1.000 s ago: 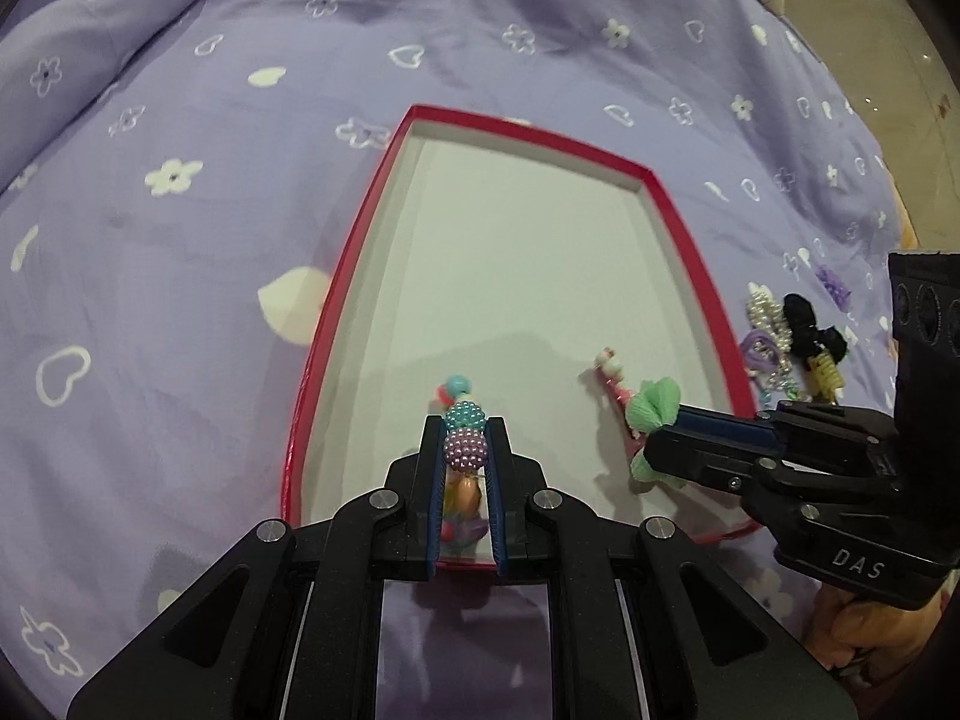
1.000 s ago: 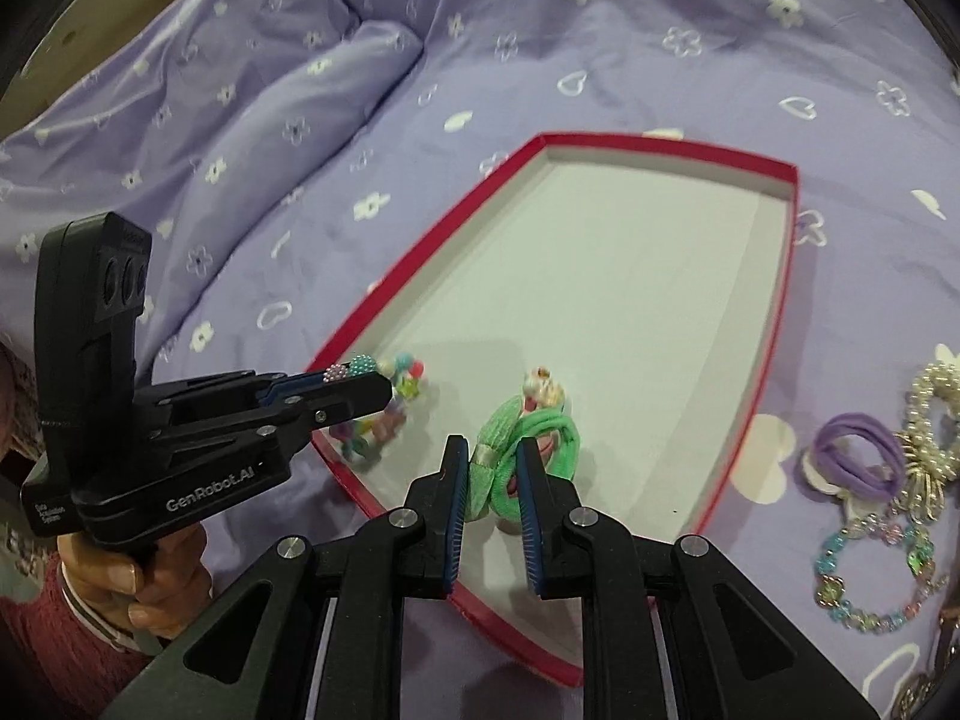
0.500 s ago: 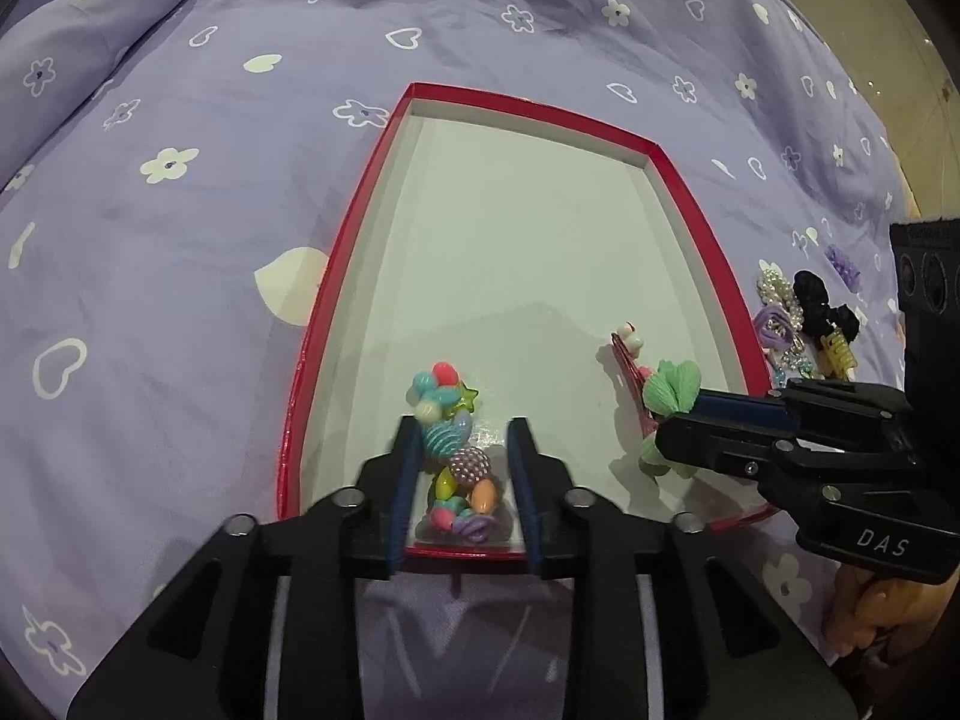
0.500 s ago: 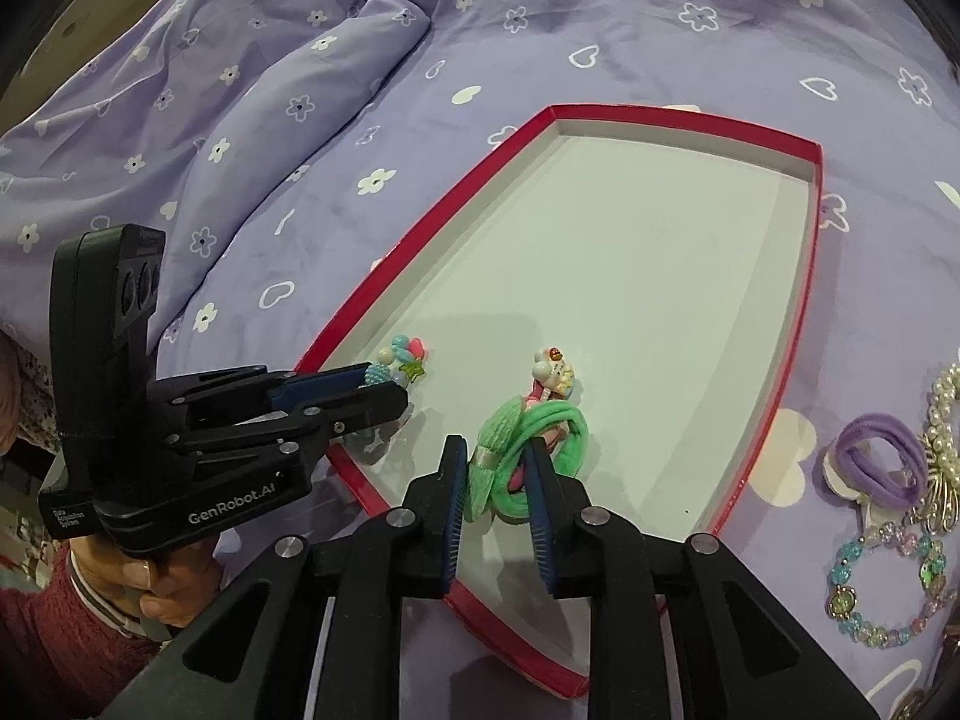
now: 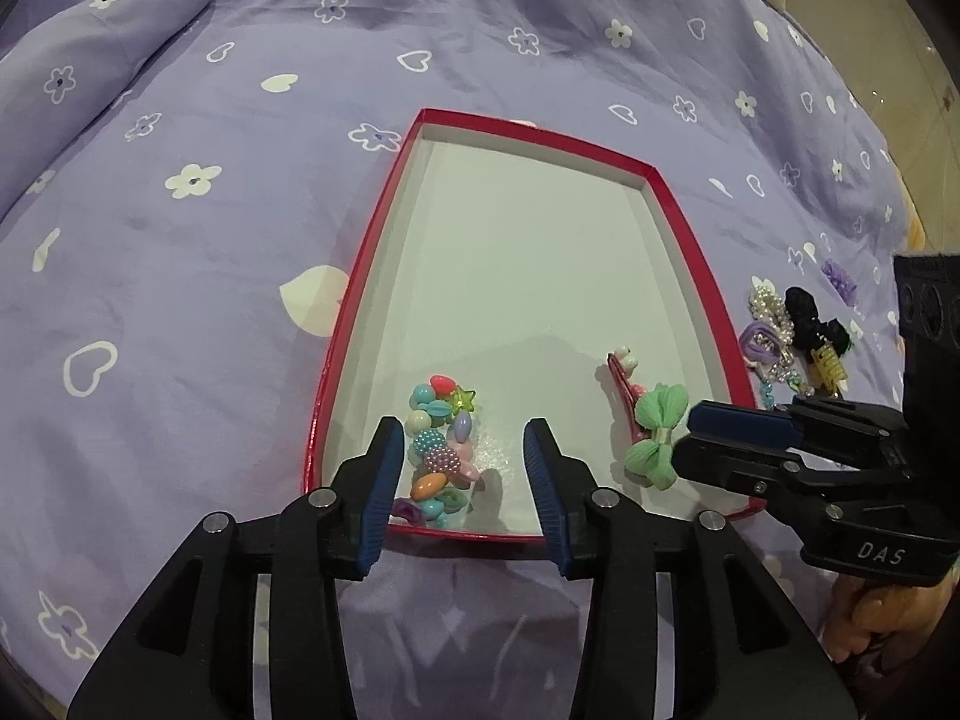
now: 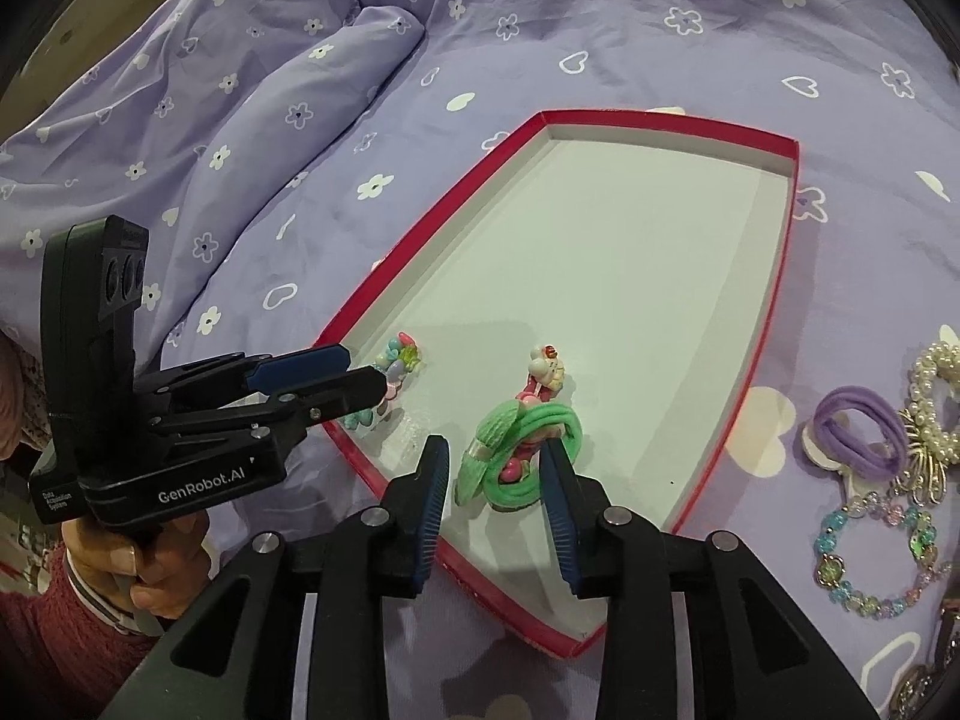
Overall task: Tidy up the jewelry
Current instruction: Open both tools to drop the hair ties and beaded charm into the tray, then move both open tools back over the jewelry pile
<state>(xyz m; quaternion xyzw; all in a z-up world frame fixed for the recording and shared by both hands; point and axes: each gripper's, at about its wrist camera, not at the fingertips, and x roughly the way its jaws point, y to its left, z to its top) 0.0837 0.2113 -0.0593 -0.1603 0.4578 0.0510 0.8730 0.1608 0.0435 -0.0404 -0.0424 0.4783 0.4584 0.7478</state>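
Note:
A shallow red-rimmed tray (image 5: 690,252) (image 6: 774,324) with a white floor lies on a purple bedspread. A colourful bead bracelet (image 5: 441,450) (image 6: 393,369) lies in the tray's near left corner. My left gripper (image 5: 462,468) is open around it, jaws apart, not touching it. A green bow hair tie (image 5: 657,435) (image 6: 522,450) with a pink clip (image 5: 624,384) lies near the tray's right side. My right gripper (image 6: 495,486) is open with the hair tie between its jaws.
Outside the tray to the right lie a purple hair tie (image 6: 858,429), a pearl bracelet (image 6: 936,396), a pastel bead bracelet (image 6: 876,552) and a black scrunchie (image 5: 807,315). A bunched fold of bedspread (image 6: 240,96) rises at the far left.
Both grippers have opened and pulled back slightly. The bead bracelet and the green hair tie were let go and now rest on the tray floor.

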